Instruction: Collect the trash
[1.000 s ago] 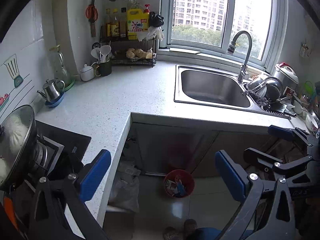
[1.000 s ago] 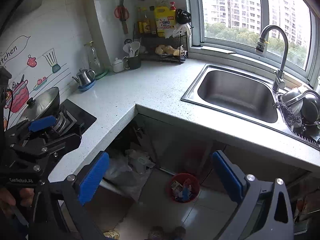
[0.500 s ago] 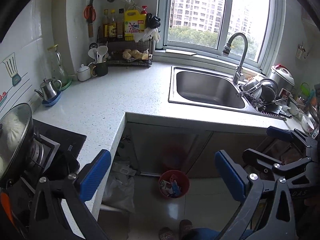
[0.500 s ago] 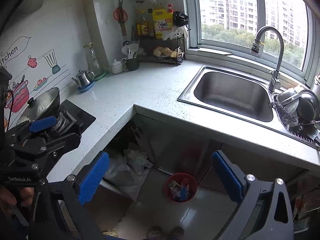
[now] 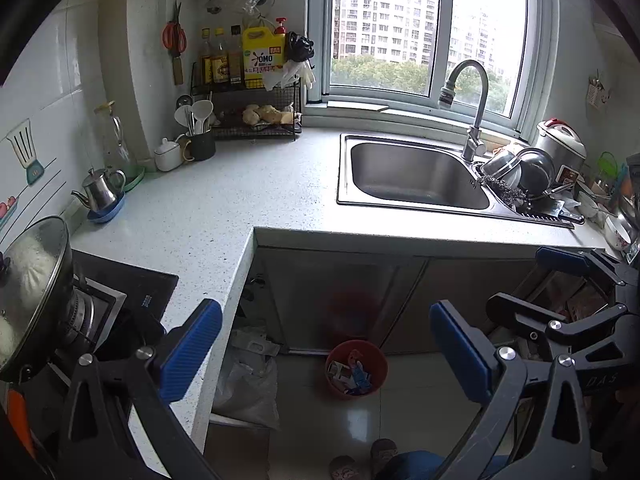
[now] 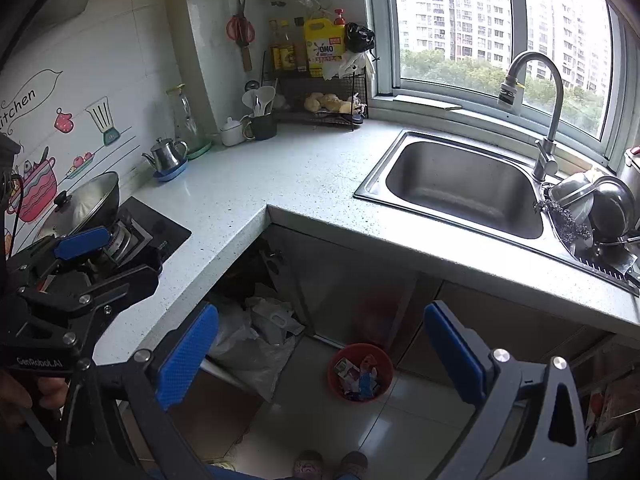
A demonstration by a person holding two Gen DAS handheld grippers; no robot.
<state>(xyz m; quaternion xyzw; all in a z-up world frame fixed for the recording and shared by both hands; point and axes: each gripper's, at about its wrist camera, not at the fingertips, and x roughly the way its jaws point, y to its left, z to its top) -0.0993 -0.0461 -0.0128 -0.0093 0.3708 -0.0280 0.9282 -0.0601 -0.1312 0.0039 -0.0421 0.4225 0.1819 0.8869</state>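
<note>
A small red bin [image 5: 356, 368] holding wrappers and scraps stands on the tiled floor below the counter corner; the right wrist view shows the same red bin [image 6: 360, 372]. My left gripper [image 5: 326, 350] hangs open high above the floor, nothing between its blue pads. My right gripper [image 6: 320, 354] is open too and empty. Each gripper appears in the other's view: the right gripper [image 5: 580, 288] at the far right, the left gripper [image 6: 84, 264] at the far left over the stove.
An L-shaped speckled counter [image 5: 224, 208] carries a steel sink [image 5: 412, 176], a dish pile [image 5: 524, 176], a kettle [image 5: 102, 192], a utensil mug and a bottle rack [image 5: 248, 92]. A lidded wok [image 5: 32, 280] sits on the stove. White plastic bags [image 6: 256, 340] lie under the counter. Feet show at the bottom.
Both views have tilted up and drawn back slightly, so the counter and red bin sit lower in frame. Both grippers stay open and empty.
</note>
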